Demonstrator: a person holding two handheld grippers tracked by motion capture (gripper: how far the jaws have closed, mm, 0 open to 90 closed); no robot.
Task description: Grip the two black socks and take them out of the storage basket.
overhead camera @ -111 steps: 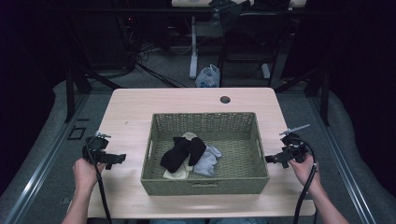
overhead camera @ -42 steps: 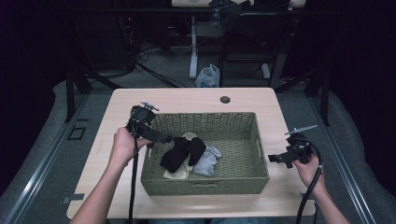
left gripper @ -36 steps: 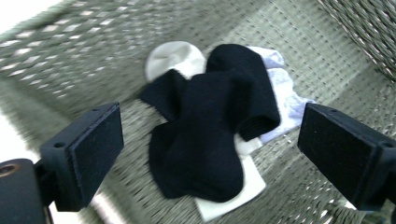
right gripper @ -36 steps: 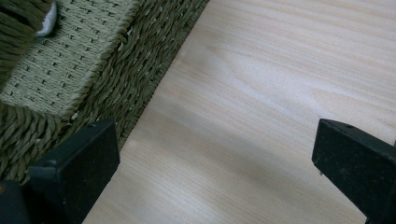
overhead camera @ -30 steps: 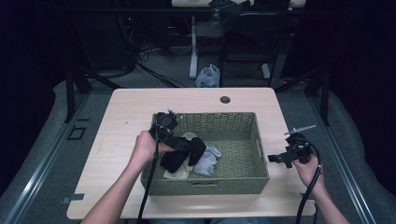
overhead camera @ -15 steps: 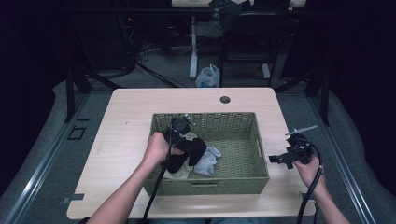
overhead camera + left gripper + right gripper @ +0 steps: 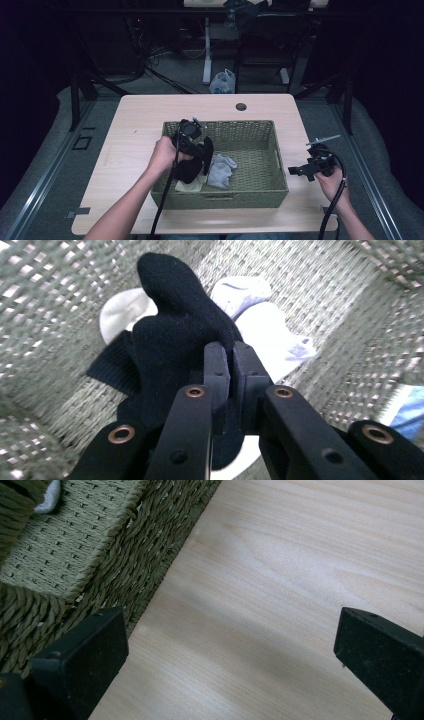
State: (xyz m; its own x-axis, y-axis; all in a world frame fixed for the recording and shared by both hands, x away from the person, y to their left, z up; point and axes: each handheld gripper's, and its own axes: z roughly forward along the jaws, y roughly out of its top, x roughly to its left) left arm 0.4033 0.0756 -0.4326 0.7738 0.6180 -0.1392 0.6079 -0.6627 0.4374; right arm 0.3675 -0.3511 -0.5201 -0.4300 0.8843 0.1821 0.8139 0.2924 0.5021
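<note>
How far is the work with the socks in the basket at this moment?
Done: no sock lies outside the basket. In hand: the left gripper is shut on the black sock. Left: the grey sock, the white sock; the right gripper waits open over the table.

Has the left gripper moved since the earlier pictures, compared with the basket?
Yes. The left gripper went from the table left of the basket to inside it, where its jaws are shut on the black sock.

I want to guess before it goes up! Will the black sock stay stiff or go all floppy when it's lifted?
Probably floppy: the black sock is soft knit, already bent and folded where the left gripper pinches it. It likely weighs little, so it should dangle. Its fuzzy fabric probably won't slip out.
</note>
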